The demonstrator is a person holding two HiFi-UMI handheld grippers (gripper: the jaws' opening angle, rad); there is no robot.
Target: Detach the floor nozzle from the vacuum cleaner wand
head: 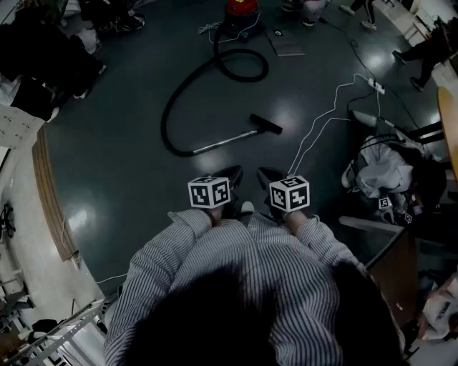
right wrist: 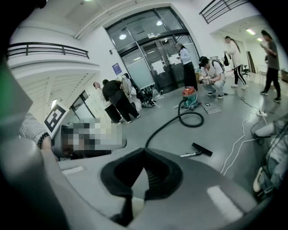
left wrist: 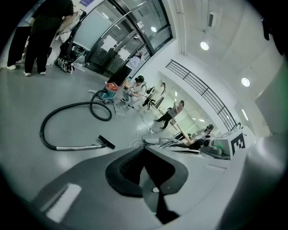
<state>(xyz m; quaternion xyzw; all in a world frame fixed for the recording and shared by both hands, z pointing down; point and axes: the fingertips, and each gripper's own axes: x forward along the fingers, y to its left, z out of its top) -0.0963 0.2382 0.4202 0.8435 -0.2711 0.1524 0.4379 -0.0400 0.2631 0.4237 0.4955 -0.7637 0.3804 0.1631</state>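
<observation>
The floor nozzle (head: pixel 266 124), a flat black bar, lies on the glossy dark grey floor (head: pixel 129 143) well ahead of the person, a little right of centre. It is still joined to the wand (head: pixel 223 141), a straight, shiny metal tube that runs from it toward the near left. At the wand's near-left end a black flexible hose (head: pixel 174 100) takes over. It sweeps in a wide curve toward the far side, then coils in a loop in front of the red canister vacuum (head: pixel 242 8) at the far edge. A thin white cable (head: pixel 320 118) snakes over the floor to the right of the nozzle, up to a white power strip (head: pixel 375 86).

Both grippers are held close to the body, side by side, well apart from the nozzle and wand. The left gripper (head: pixel 230 174) has its two dark, rounded jaws pressed together with nothing between them; its own view shows ridged inner faces on the pads. The right gripper (head: pixel 267 175) likewise has its jaws closed tip to tip and empty. A finely striped shirt (head: pixel 215 257) covers the arms behind them.
</observation>
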